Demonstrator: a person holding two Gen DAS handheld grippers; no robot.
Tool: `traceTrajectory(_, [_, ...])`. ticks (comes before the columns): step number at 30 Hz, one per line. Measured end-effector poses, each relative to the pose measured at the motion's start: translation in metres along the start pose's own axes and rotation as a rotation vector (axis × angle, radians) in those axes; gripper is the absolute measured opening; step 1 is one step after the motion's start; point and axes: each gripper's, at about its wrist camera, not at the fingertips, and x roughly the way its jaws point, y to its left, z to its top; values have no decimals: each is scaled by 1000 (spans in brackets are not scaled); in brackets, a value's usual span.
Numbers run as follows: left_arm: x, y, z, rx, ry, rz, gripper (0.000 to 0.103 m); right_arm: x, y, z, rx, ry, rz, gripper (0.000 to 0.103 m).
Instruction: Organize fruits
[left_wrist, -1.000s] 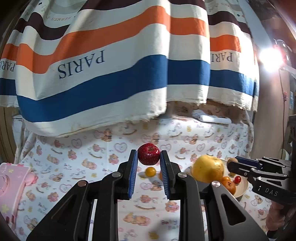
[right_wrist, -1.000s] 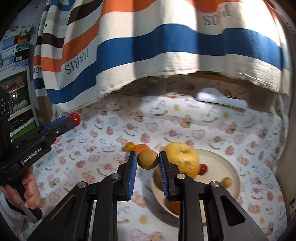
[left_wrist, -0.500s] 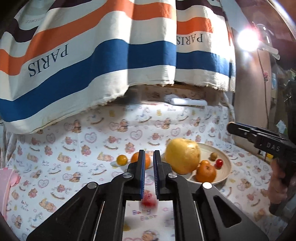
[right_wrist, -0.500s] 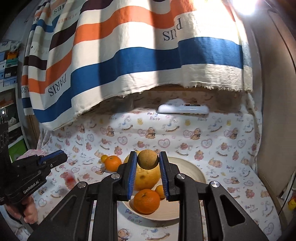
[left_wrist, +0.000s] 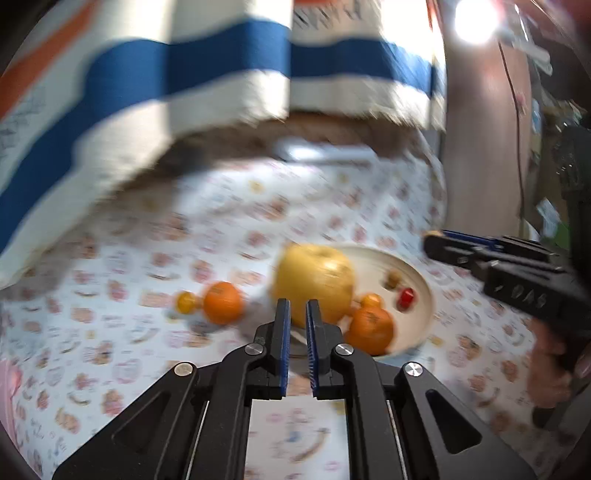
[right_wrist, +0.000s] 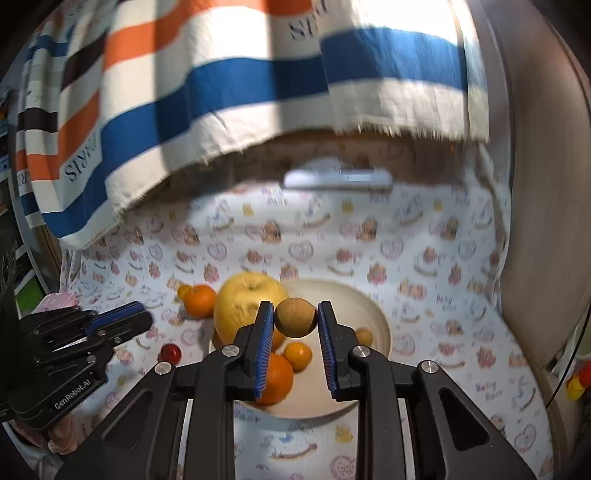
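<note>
Two grippers, black frames with ribbed blue pads. Right gripper (right_wrist: 295, 319) pinches one small round brown fruit (right_wrist: 295, 317), matte, speckled skin, held above the bowl (right_wrist: 373, 314); pads press on both its sides. Left gripper (left_wrist: 296, 317) has nothing between its pads: they have just closed to a narrow slit. Bowl: one, cream, shallow, round, smooth. In it, right wrist view: one large yellow fruit (right_wrist: 247, 302), dimpled at the top and leaning on the left rim; one big orange (right_wrist: 277, 376), glossy; two small yellow-orange balls (right_wrist: 298, 355), one near the far side (right_wrist: 364, 336). Left wrist view also shows one small red ball in the bowl (left_wrist: 406, 295); that frame is motion-blurred, so detail is soft. On the cloth outside the bowl: one orange (right_wrist: 199, 300) with one small yellow ball (right_wrist: 183, 291) touching it, and one small shiny red fruit (right_wrist: 170, 353) lying near the bowl's left edge. Tablecloth (right_wrist: 424, 258): white, printed with bears and hearts. Behind: one striped blanket (right_wrist: 229, 85), coarse weave, frayed hem.
</note>
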Motion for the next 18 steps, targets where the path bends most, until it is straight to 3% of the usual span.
traceTrajectory(3, [18, -16, 5, 8, 64, -44, 8, 11, -3, -3, -3, 67, -25, 25])
traceTrajectory(9, [48, -36, -5, 22, 171, -37, 8, 32, -15, -10, 42, 207, -13, 25])
traceTrajectory(18, [55, -30, -11, 13, 196, -14, 8, 47, -23, -15, 66, 278, -16, 25])
